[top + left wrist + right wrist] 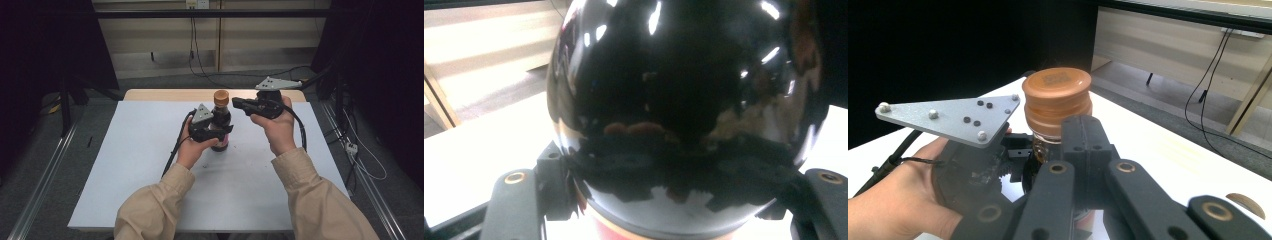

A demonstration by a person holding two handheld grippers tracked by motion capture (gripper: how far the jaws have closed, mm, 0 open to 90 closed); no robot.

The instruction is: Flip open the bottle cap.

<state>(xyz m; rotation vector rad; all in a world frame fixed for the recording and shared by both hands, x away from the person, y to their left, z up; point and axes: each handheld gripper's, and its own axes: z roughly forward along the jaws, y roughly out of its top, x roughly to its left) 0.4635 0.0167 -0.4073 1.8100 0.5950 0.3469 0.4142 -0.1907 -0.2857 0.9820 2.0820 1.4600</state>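
Bottle: a dark, glossy bottle (220, 125) stands upright at the centre of the high view, on the white table top (125, 165), slightly above mid-frame.
Cap: a round orange-brown cap (221, 96) tops it; the right gripper view shows a faint printed square on the cap (1056, 92), a detail too small to read from above.
Lower band: a reddish label strip shows at the bottle's foot in the left gripper view (624, 232), at the bottom edge.
Left gripper: the left gripper (210, 131) is clamped on the bottle's body, a jaw on each side; in the left gripper view the bulging black glass (679, 115) sits between the two jaws and reflects the room lights.
Right gripper: the right gripper (239, 103) sits just right of the cap in the high view, jaws together; in its own view the jaws look closed just below the cap, though contact with the neck is hard to tell.
Left hand: the left hand (898, 200) appears at the lower left of the right gripper view, under the grey plate (953, 117).
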